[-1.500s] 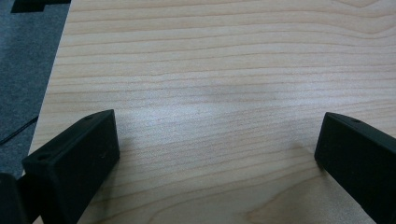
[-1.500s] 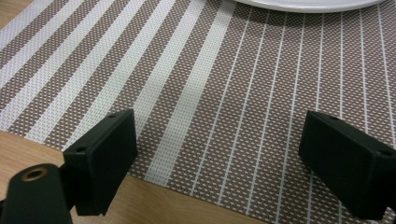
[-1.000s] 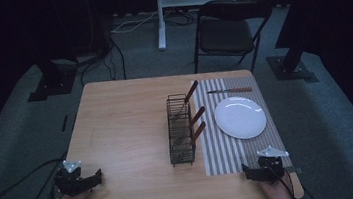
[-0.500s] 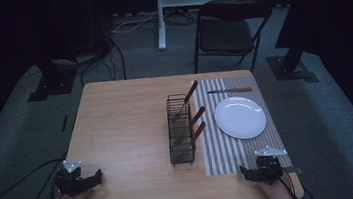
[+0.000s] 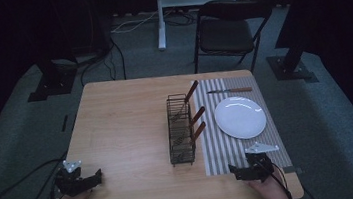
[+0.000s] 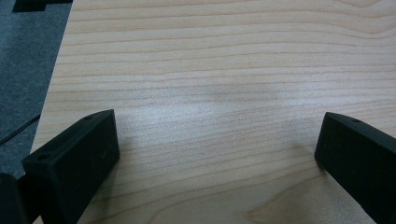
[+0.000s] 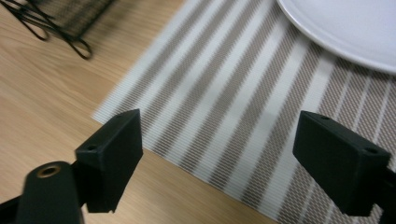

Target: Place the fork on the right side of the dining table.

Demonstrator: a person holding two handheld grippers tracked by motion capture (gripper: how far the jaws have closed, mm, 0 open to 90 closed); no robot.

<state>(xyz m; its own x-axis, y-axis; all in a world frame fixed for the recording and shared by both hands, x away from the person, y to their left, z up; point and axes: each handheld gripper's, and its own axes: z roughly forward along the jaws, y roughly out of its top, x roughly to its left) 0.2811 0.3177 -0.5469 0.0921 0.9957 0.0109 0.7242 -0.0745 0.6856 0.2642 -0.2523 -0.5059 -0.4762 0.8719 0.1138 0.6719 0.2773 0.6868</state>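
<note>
i see the wire rack (image 5: 180,129) mid-table holding three wooden-handled utensils (image 5: 197,119); the white plate (image 5: 240,117) on the striped mat (image 5: 227,146) sits bare, a knife (image 5: 229,91) beyond it. my left gripper (image 5: 95,177) and right gripper (image 5: 234,172) are both spread wide, empty — the right has edged slightly leftward since a second ago.
</note>
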